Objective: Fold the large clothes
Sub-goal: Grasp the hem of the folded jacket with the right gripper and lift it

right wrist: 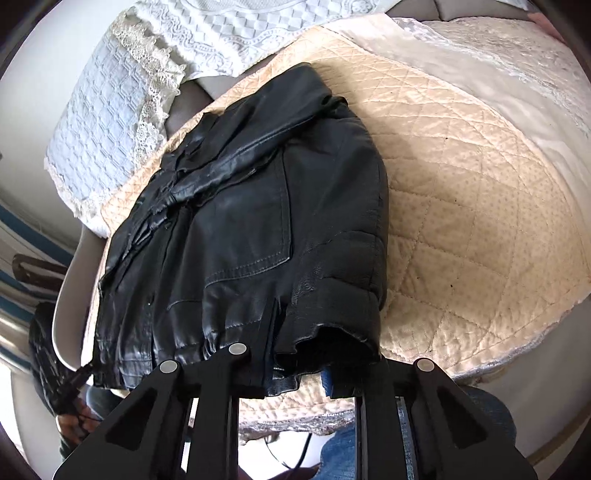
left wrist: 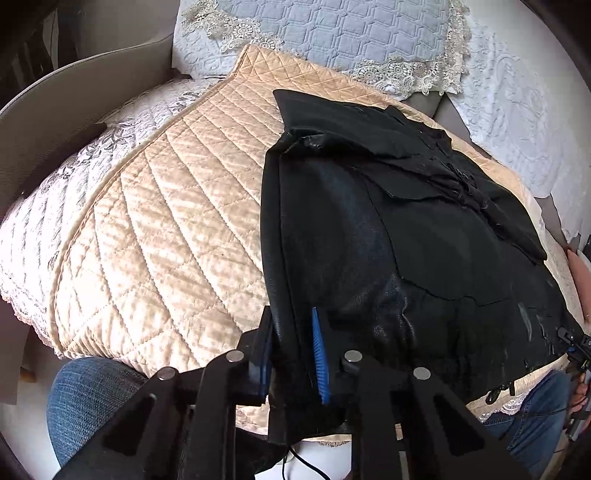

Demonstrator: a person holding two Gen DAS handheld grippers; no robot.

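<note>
A black leather jacket (left wrist: 424,240) lies folded on a peach quilted cover (left wrist: 166,221). My left gripper (left wrist: 293,350) straddles the jacket's near left hem; its blue-padded fingers (left wrist: 319,354) stand a little apart with the hem edge between them. In the right wrist view the jacket (right wrist: 258,206) shows a stitched pocket and its collar at the far end. My right gripper (right wrist: 299,350) sits at the jacket's near hem on the right side; one finger (right wrist: 269,339) presses into the gathered hem, the other is hidden under the fabric.
A grey-blue quilted cushion (left wrist: 332,33) with lace trim and white lace covers (left wrist: 517,122) lie at the sofa's back. The sofa armrest (left wrist: 55,107) is at the left. My jeans-clad knees (left wrist: 92,398) are against the front edge. A cable (left wrist: 306,461) hangs below.
</note>
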